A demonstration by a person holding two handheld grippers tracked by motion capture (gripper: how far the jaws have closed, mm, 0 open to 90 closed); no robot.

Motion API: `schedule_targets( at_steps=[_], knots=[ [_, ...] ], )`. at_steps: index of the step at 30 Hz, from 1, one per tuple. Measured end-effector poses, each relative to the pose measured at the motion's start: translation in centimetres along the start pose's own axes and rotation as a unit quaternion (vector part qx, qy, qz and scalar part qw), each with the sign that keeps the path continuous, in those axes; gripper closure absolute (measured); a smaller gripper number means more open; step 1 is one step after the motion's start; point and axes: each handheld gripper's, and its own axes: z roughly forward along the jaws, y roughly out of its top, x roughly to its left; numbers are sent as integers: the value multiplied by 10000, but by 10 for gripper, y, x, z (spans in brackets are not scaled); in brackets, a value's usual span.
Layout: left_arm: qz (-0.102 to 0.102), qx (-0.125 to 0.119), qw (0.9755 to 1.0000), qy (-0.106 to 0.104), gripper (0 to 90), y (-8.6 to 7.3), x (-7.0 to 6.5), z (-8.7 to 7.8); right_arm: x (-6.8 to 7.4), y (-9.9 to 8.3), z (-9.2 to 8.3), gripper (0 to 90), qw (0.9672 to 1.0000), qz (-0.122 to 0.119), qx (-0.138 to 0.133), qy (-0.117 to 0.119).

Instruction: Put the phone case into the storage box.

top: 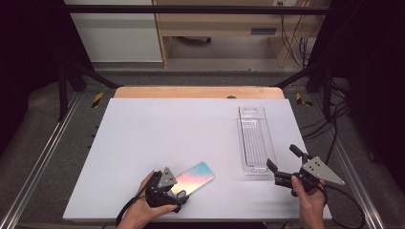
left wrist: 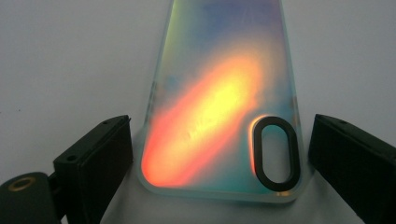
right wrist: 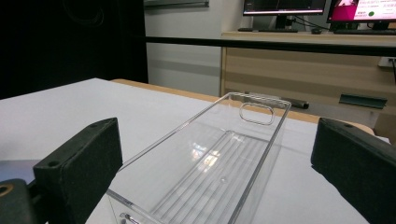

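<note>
Iridescent phone case (top: 194,177) flat on white desk (top: 157,138), near front edge. Left tongs (left wrist: 219,154) spread wide astride its camera end, not gripping. Right tongs (right wrist: 219,163) agape, empty, facing clear tray (top: 254,139).

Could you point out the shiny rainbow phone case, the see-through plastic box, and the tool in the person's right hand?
phone case (left wrist: 219,107), left gripper view, middle of its back.
clear plastic box (top: 254,138), high view, its ribbed floor.
right gripper (top: 283,164), high view, between its open jaws.
</note>
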Motion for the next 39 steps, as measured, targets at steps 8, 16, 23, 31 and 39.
schedule_targets(
  at_steps=[8,16,23,31,39],
  knots=[
    [45,-68,10000,-48,111,1,-2,1,-2,0,0,22,10000,-6,-21,-11],
    [53,14,10000,-16,167,3,-5,0,-1,1,-1,22,10000,7,-47,-3],
    [-133,-78,9999,-2,169,6,-2,-1,2,6,-4,22,9999,-102,-127,-25],
    [-193,-286,9994,5,170,15,9,-5,16,17,0,20,9985,-528,-116,25],
    [-220,-393,9990,29,170,34,25,-12,56,41,17,16,9881,-1517,175,201]
  ],
)
